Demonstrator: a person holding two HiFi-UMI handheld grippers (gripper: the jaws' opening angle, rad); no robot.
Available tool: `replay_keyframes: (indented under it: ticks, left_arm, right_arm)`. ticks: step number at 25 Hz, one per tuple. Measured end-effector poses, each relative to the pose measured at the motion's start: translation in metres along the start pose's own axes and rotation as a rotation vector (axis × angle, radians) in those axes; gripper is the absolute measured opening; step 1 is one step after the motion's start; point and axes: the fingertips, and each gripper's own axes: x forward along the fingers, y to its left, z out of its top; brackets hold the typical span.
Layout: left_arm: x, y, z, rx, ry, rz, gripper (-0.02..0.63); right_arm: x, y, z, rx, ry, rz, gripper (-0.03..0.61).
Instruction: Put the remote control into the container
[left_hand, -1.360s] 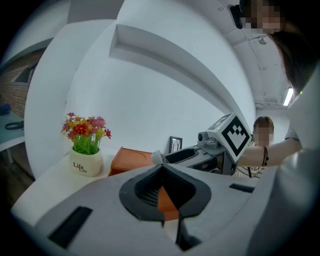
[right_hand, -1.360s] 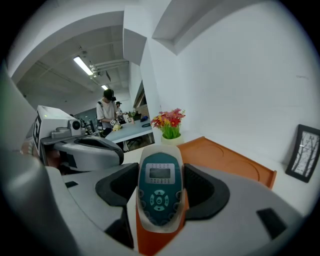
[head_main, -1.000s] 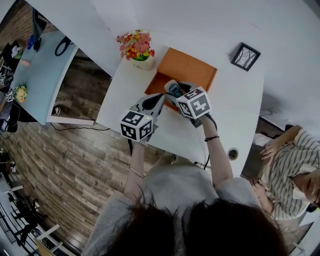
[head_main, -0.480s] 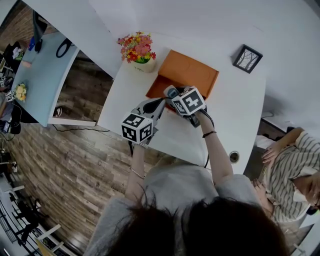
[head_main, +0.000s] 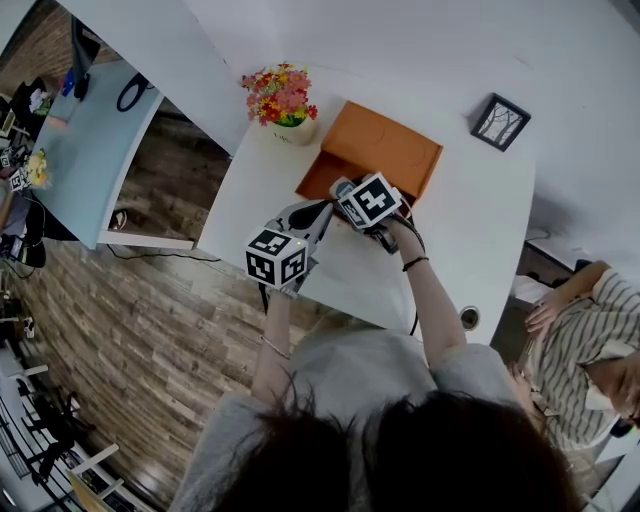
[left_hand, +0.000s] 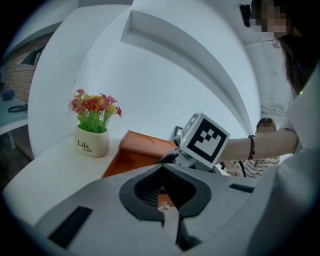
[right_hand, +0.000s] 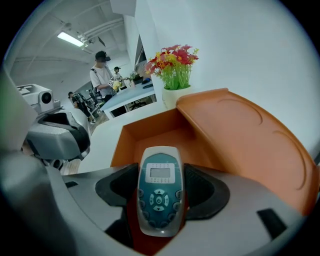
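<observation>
The remote control (right_hand: 160, 192) is grey with a teal face and a small screen. My right gripper (right_hand: 161, 196) is shut on its sides and holds it face up over the near rim of the orange container (right_hand: 159, 134), whose lid (right_hand: 245, 137) stands open to the right. In the head view the right gripper (head_main: 352, 192) hangs at the box's (head_main: 318, 178) front edge, with the remote's tip (head_main: 343, 186) just showing. My left gripper (head_main: 318, 210) sits just left of it, jaws together, holding nothing. The left gripper (left_hand: 162, 202) points at the container (left_hand: 131, 159).
A white pot of red and yellow flowers (head_main: 282, 118) stands left of the container on the white table (head_main: 470, 230). A small black picture frame (head_main: 498, 121) stands at the back right. A person in a striped shirt (head_main: 585, 330) sits to the right.
My right gripper has carried the remote to the left and further away, up to the container's open box. The left gripper has barely moved.
</observation>
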Motion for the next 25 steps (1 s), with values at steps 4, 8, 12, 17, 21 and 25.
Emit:
replay_keyframes:
  ticks: [4, 8, 12, 17, 21, 25]
  left_arm:
    - [-0.003, 0.004, 0.001, -0.003, -0.006, 0.01, 0.003]
    - [-0.008, 0.006, 0.0, -0.007, -0.009, 0.016, 0.003]
    - [-0.009, 0.006, -0.001, -0.011, -0.012, 0.017, 0.003]
    - [-0.01, 0.003, -0.001, -0.009, -0.011, 0.011, 0.003]
    - [-0.012, 0.002, 0.001, -0.005, -0.014, 0.006, 0.003]
    - [-0.014, 0.0, 0.005, 0.005, -0.026, 0.004, 0.003]
  right_arm:
    - [0.005, -0.002, -0.003, 0.008, 0.03, -0.026, 0.287]
    - [0.006, -0.001, -0.003, 0.017, 0.041, -0.042, 0.287]
    - [0.006, 0.0, -0.002, 0.021, 0.03, -0.029, 0.287]
    - [0.006, 0.001, -0.001, 0.039, 0.016, -0.015, 0.287]
    - [0.005, 0.002, -0.001, 0.049, 0.005, -0.005, 0.287]
    - [-0.001, 0.003, 0.006, 0.035, -0.05, -0.013, 0.287]
